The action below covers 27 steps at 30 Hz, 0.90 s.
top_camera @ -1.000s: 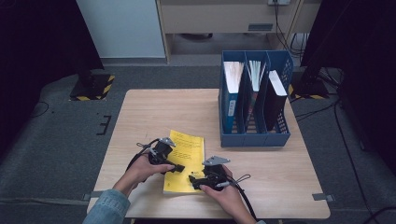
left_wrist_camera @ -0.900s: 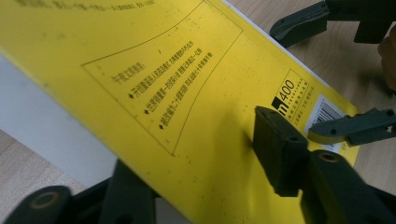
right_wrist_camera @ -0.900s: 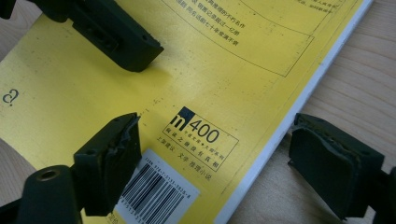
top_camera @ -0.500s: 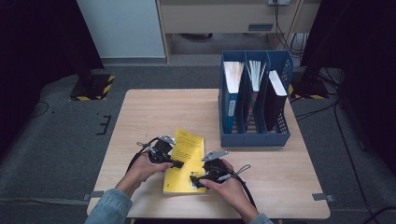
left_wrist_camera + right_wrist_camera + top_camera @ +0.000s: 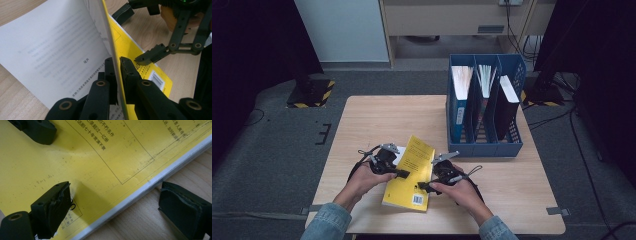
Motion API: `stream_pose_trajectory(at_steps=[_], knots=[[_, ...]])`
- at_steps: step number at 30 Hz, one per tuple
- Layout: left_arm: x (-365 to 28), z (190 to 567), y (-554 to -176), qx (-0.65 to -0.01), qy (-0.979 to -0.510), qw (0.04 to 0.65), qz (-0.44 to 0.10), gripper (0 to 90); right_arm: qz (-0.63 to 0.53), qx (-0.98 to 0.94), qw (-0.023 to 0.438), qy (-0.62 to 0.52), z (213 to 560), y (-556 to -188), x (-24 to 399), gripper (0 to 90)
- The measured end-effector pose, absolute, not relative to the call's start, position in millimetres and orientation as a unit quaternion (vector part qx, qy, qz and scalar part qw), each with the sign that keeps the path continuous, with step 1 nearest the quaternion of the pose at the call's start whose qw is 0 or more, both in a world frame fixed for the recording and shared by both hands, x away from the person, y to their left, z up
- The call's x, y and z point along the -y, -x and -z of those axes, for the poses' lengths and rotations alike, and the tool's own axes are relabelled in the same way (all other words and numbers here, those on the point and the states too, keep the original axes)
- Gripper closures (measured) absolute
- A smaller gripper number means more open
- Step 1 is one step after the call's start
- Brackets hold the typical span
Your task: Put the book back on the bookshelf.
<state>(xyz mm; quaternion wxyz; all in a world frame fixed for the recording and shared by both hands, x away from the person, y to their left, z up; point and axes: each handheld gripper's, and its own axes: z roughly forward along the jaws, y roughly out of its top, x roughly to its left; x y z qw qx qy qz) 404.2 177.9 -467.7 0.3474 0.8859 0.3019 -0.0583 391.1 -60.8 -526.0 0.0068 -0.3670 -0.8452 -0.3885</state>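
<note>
- Now the yellow book (image 5: 408, 175) is being opened: its cover (image 5: 117, 57) is pinched tight in the left gripper (image 5: 116, 72), whose jaws have just been closing on it.
- Next, the cover should probably be lifted and turned over, slowly, so it is not torn.
- The right gripper (image 5: 112, 205) is held wide apart, nothing gripped; the book's edge lies between its jaws, on the wooden table (image 5: 522, 185).

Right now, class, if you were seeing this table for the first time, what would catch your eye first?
The bright yellow book near the table's front edge stands out at once, its cover pinched and lifted by the left hand-held gripper so a white printed page shows. The right hand-held gripper sits open astride the book's other edge. Behind, at the right, a blue file rack holds upright books.
</note>
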Motion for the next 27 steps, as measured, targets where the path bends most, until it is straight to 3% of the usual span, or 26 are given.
stream_pose_trajectory(at_steps=[10,13,17,27], knots=[[-180,451,-395,-0.277,-0.889,0.360,0.057,87.3,0.400,0.843,0.075,0.352,525,-403,58,6.5],[-183,448,-395,-0.273,-0.893,0.355,0.054,87.3,0.409,0.835,0.106,0.352,526,-407,59,13.1],[-189,445,-394,-0.272,-0.895,0.352,0.044,87.5,0.440,0.809,0.140,0.363,526,-415,66,28.6],[-205,444,-394,-0.270,-0.895,0.356,0.024,87.7,0.442,0.829,0.089,0.330,494,-413,60,41.3]])
